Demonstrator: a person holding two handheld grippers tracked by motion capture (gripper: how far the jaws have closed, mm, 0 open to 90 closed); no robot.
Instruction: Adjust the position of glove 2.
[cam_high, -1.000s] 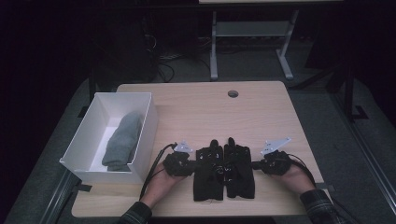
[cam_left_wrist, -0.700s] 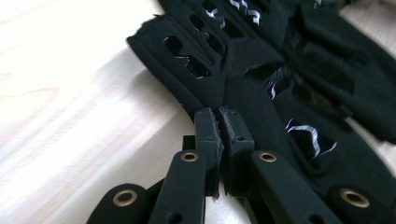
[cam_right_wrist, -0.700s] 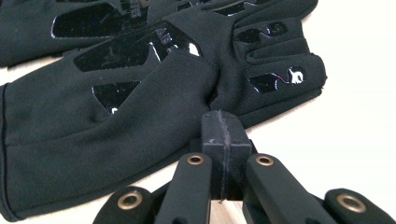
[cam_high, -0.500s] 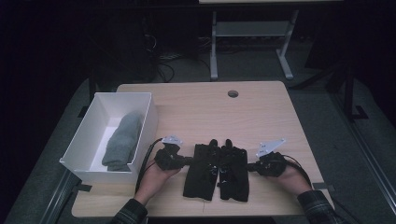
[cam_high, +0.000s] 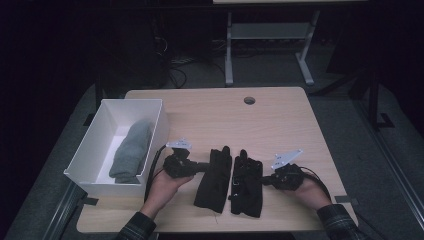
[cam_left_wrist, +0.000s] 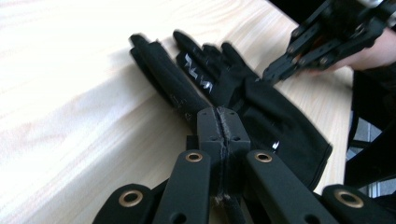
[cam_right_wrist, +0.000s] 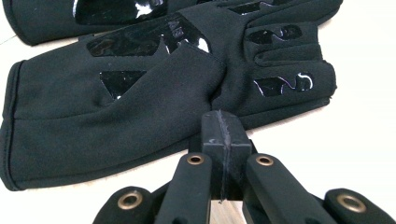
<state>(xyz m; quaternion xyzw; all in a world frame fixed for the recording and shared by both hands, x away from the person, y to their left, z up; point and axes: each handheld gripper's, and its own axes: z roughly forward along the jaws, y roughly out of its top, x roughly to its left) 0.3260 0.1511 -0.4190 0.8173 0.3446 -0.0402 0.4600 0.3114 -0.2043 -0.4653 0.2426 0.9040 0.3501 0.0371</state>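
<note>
Two black gloves lie side by side near the table's front edge, fingers pointing away from me. My left gripper (cam_high: 206, 165) is shut on the left edge of the left glove (cam_high: 215, 180), which is drawn up and looks narrow. Up close, its closed jaws (cam_left_wrist: 218, 116) meet at that glove (cam_left_wrist: 163, 79), with the right glove (cam_left_wrist: 210, 60) beyond. My right gripper (cam_high: 265, 180) is shut, its tips against the right edge of the right glove (cam_high: 246, 187). From its own camera, the right gripper (cam_right_wrist: 219, 119) touches that glove (cam_right_wrist: 116, 121); I cannot tell if fabric is pinched.
A white open box (cam_high: 107, 189) stands at the table's left with a rolled grey cloth (cam_high: 131, 150) inside. A round cable hole (cam_high: 249, 100) sits near the table's far edge. A metal stand and cables are on the dark floor behind.
The left gripper has drawn to the left and risen slightly with the left glove's edge, and that glove now looks narrower. The right hand and right glove have stayed in place.
</note>
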